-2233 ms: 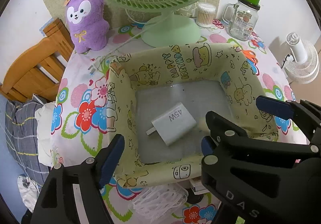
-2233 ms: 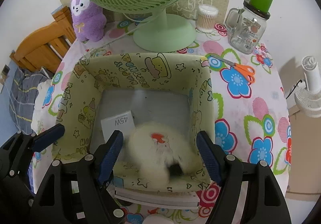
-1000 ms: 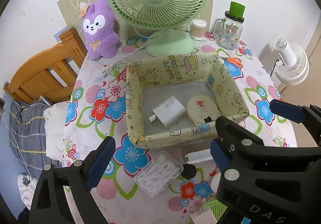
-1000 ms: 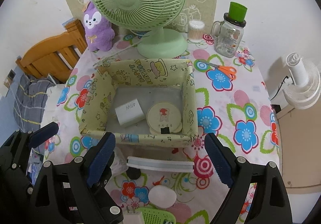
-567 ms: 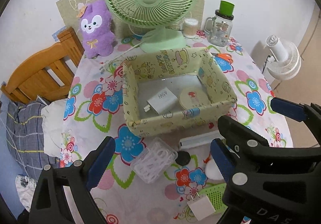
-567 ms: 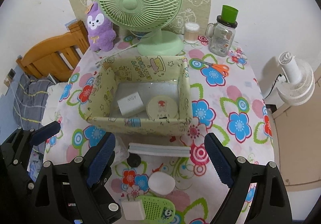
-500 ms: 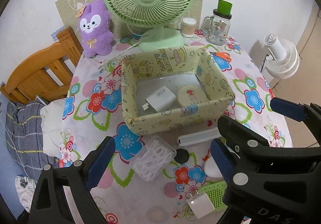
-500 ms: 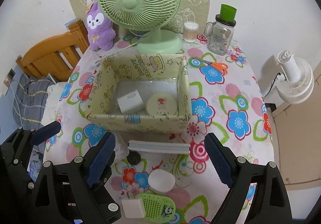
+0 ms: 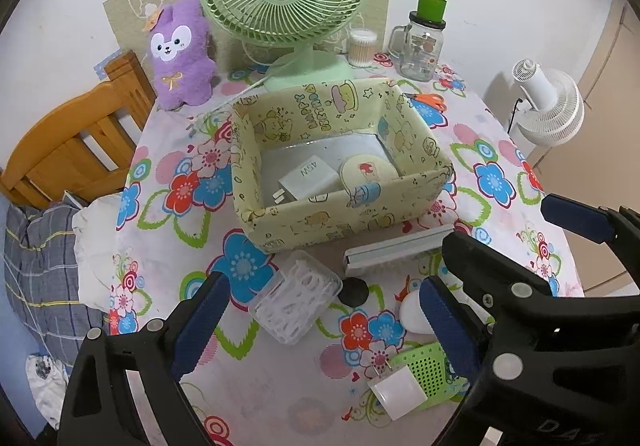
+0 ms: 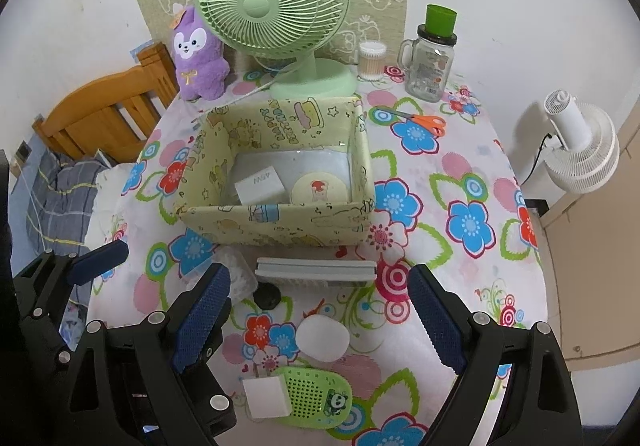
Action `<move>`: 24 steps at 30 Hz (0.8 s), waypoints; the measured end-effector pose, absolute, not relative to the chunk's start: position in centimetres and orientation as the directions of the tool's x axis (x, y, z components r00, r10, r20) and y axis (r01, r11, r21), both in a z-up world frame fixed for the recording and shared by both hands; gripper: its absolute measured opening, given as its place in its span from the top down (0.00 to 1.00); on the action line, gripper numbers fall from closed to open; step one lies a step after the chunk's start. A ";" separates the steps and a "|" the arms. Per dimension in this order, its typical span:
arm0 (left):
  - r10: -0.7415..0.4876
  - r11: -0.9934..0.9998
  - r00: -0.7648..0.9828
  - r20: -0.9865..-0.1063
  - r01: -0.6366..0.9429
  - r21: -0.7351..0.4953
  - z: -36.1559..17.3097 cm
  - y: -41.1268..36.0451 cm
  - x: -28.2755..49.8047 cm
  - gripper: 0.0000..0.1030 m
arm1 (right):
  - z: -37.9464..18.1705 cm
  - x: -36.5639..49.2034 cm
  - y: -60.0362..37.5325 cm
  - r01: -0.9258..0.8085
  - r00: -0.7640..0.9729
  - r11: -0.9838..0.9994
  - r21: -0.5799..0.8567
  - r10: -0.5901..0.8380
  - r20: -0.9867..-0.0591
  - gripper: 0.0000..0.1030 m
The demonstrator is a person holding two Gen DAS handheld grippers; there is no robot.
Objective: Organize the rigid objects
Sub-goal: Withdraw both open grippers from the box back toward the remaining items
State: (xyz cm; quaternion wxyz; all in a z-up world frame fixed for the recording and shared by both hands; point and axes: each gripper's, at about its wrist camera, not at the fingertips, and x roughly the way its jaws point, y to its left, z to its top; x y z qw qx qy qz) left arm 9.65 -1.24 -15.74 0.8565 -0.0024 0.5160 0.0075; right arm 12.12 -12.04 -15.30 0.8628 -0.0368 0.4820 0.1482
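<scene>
Below both tongs: round table under a floral cloth [image 10: 460,182], seen steeply from above.
Near edge: cut off by the tongs' black frames; cloth rim not visible there.
Right of right tongs: bare cloth out to the table rim, the widest open room; a white floor fan [image 10: 580,154] stands beyond the rim.
Left of left tongs: cloth edge drops to grey plaid bedding [image 9: 36,266] and a wooden chair [image 9: 80,142].
Between right tongs' tips: green perforated case [image 10: 316,396] with a white cube adapter [image 10: 266,398] touching its left end; a white oval puck [image 10: 322,338] just beyond.
Between left tongs' tips: clear box of white clips [image 9: 296,302], tilted, long axis running from near-left to far-right.
Just past it: small black disc [image 10: 267,296].
Further: grey-white bar [image 10: 316,270], long axis across the view, lying just beside the bin's near wall.
Bin: yellow cartoon-print fabric bin [image 10: 276,228], open top, near wall facing the tongs.
Inside bin: white charger [image 10: 260,184] marked 45W at left, prongs toward the near-left in the left view; round cream compact [image 10: 318,188] at right, the two touching or nearly so.
Beyond bin: orange-handled scissors [image 10: 418,120], green desk fan [image 10: 276,14], purple plush [image 10: 198,56], cotton-swab tub [image 10: 372,60], glass mug jar [image 10: 430,62].
Left tongs [image 9: 320,322]: jaws wide apart, holding nothing, touching nothing.
Right tongs [image 10: 320,322]: jaws wide apart, empty, clear of the items below.
</scene>
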 end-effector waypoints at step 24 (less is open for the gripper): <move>-0.014 0.998 0.427 -0.904 -0.048 -0.038 -22.5 -0.2 8.2 0.06 | -21.8 11.1 -11.9 -0.301 0.408 0.950 0.088 0.211 -0.888 0.11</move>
